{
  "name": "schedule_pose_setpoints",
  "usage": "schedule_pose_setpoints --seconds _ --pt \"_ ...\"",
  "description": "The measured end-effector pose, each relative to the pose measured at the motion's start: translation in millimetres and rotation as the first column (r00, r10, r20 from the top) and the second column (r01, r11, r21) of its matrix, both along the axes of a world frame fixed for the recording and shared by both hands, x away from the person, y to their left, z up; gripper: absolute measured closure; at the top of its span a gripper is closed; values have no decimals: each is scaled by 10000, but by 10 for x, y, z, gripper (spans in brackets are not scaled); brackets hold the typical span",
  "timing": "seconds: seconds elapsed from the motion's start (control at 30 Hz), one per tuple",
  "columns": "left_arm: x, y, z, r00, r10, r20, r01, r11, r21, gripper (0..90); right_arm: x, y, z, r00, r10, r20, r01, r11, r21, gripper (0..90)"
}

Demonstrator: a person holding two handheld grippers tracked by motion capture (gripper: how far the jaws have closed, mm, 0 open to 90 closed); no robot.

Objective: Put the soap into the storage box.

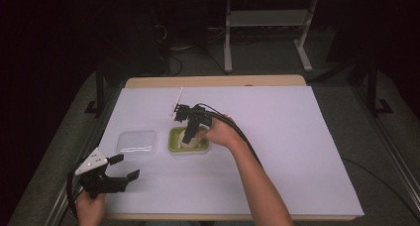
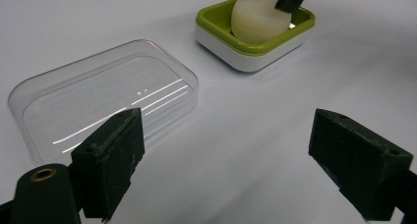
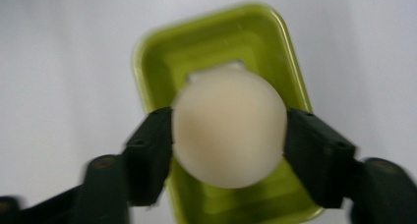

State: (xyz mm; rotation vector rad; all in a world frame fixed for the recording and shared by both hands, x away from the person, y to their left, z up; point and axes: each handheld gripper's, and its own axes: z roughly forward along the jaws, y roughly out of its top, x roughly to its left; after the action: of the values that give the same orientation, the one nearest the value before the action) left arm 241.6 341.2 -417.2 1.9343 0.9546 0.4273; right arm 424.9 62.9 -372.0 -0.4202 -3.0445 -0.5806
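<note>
A round, cream-white soap bar [image 3: 228, 128] sits in a lime-green dish [image 3: 216, 42] with a white base. My right gripper [image 3: 228, 135] points down over the dish, and its two black pads [image 3: 152, 150] press on the bar's opposite sides. In the high view the right gripper [image 1: 189, 138] stands over the dish [image 1: 174, 145] at the table's middle. The left gripper view has the bar [image 2: 258, 20] tilted up in the dish [image 2: 255, 54]. My left gripper [image 1: 128, 166] rests open near the front left corner with nothing between its jaws. It faces a clear plastic lid [image 2: 98, 96].
The clear lid [image 1: 136, 141] lies flat to the left of the dish, about a hand's width away. A white sheet [image 1: 297, 137] covers the table, with a wooden strip [image 1: 213, 81] showing at the back. The right gripper's cable [image 1: 247, 141] trails along the forearm.
</note>
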Motion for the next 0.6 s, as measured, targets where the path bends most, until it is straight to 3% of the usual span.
schedule_pose_setpoints --seconds 0.03,0.37,0.6 --pt "1 -7 0 10000 -31 13 31 10000 24 128 -11 -6 36 9999 -48 152 49 10000 -75 351" --pt "-2 -4 -3 10000 37 -8 -37 10000 -23 128 -34 -31 31 9999 9 153 -4 9996 -299 327" --pt "3 -15 -4 10000 -15 52 15 10000 21 128 -69 -113 74 9997 -113 228 116 9998 -156 316"
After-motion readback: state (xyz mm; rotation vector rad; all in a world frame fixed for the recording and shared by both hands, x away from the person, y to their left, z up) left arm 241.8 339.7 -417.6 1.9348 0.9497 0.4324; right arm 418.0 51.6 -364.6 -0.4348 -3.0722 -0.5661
